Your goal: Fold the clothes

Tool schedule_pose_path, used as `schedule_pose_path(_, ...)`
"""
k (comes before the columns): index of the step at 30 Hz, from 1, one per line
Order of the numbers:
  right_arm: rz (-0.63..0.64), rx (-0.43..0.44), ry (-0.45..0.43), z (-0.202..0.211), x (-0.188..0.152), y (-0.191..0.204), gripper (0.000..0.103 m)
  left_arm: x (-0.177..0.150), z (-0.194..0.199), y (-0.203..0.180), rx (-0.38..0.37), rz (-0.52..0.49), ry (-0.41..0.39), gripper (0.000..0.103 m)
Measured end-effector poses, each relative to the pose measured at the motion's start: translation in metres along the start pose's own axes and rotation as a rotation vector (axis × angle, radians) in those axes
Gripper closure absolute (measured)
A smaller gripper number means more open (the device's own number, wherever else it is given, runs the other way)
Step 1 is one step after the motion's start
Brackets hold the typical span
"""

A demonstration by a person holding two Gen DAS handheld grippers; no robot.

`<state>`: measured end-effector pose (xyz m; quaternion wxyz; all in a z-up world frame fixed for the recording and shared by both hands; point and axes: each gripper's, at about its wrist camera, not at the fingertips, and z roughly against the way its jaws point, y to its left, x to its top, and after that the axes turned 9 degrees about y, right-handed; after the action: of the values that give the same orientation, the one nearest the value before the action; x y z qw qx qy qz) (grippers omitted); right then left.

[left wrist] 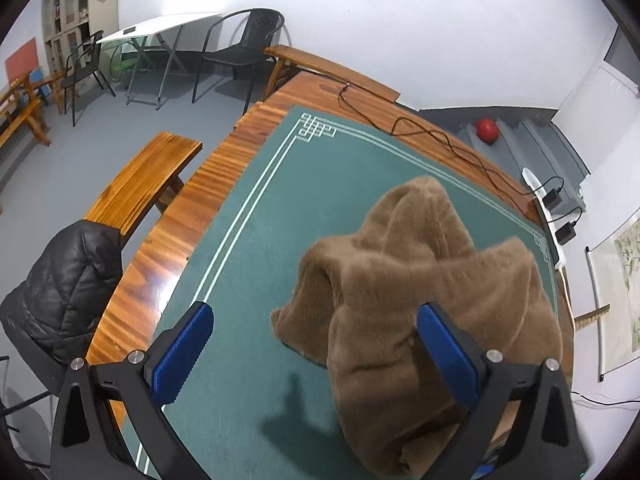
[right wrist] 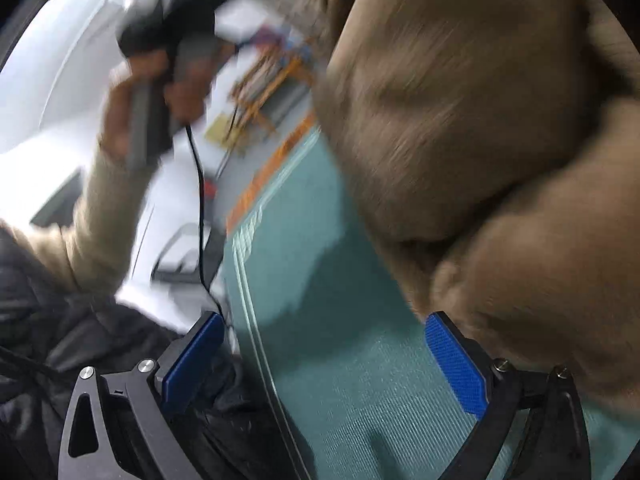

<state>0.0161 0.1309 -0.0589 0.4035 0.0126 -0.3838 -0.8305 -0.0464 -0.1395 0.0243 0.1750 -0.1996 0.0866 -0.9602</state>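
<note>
Brown fleece garment [left wrist: 420, 280] lies heaped and rumpled on the green mat [left wrist: 256, 216] of the worktop [left wrist: 168, 248], not flat. Left gripper [left wrist: 316, 356]: fingers spread, empty; the heap lies ahead and to their right, draped past the right finger. Right gripper [right wrist: 324, 360]: fingers spread, empty; fleece bulks close above and right. Long axis indeterminate.

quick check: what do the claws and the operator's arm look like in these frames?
Both the left claw and right claw have black angular frames, silver bolts and blue ribbed pads. The right view shows a hand with a beige sleeve on a grey handle trailing a black cable.
</note>
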Motion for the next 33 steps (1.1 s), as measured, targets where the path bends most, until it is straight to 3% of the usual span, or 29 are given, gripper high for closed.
schedule_pose_path(3, -0.085, -0.081, -0.17, 0.039, -0.004, -0.009, 0.001, -0.008, -0.003, 0.003, 0.007, 0.012, 0.018, 0.0)
schedule_pose_path(7, -0.181, -0.097, -0.389, 0.099, -0.008, -0.028, 0.0, -0.018, -0.004, 0.011, 0.012, 0.036, 0.031, 0.0)
schedule_pose_path(10, -0.243, -0.143, -0.531, 0.126, 0.016, -0.041, 0.0, -0.024, 0.002, 0.018, 0.011, 0.054, 0.024, 0.0)
schedule_pose_path(13, -0.322, -0.171, -0.62, 0.132, 0.057, -0.061, 0.0, -0.028, 0.014, 0.023, 0.013, 0.058, 0.001, 0.0)
schedule_pose_path(16, -0.382, -0.04, -0.586, 0.113, 0.102, -0.077, 0.0, -0.033, 0.028, 0.031, 0.009, 0.072, -0.022, 0.0)
schedule_pose_path(18, -0.361, 0.007, -0.511, 0.092, 0.129, -0.074, 0.0, -0.036, 0.037, 0.039, 0.018, 0.087, -0.04, 0.0)
schedule_pose_path(22, -0.12, 0.062, -0.376, 0.061, 0.15, -0.028, 0.0, -0.042, 0.058, 0.062, 0.045, 0.149, -0.082, 0.001)
schedule_pose_path(26, 0.109, 0.181, -0.194, 0.009, 0.131, 0.015, 0.0, -0.047, 0.071, 0.081, 0.069, 0.208, -0.108, 0.0)
schedule_pose_path(29, 0.208, 0.174, -0.054, -0.026, 0.096, 0.04, 0.0, -0.05, 0.071, 0.084, 0.076, 0.22, -0.106, 0.0)
schedule_pose_path(33, 0.196, 0.147, -0.037, -0.028, 0.064, 0.035, 0.0, -0.054, 0.062, 0.077, 0.081, 0.193, -0.084, 0.0)
